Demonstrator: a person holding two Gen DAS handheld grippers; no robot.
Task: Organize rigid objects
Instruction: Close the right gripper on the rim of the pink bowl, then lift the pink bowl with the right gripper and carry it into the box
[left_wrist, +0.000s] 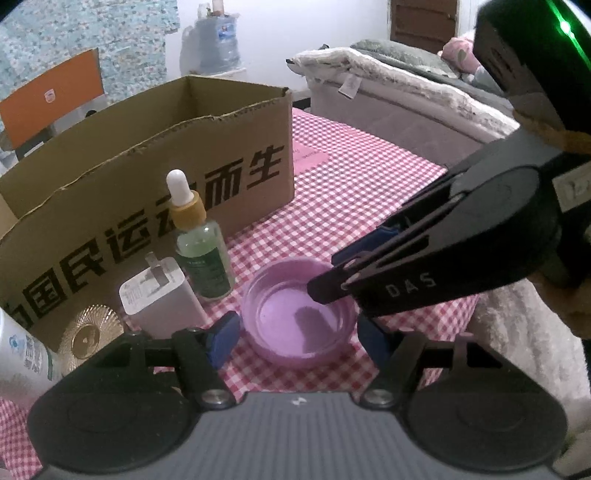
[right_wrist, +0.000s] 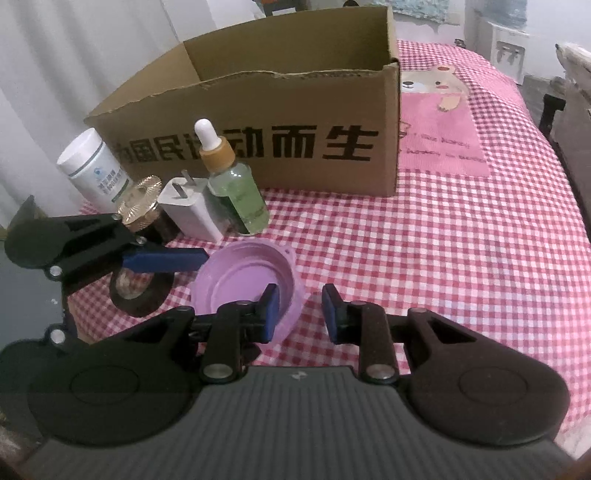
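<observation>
Both hand-held grippers, left and right, gape wide, holding nothing; purple lid, low-centre, could slide off if nudged.

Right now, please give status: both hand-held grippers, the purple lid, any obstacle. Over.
Left hand-held gripper open, straddling purple lid. Right hand-held gripper open, one finger inside lid rim. Dropper bottle and charger stand before cardboard box.
</observation>
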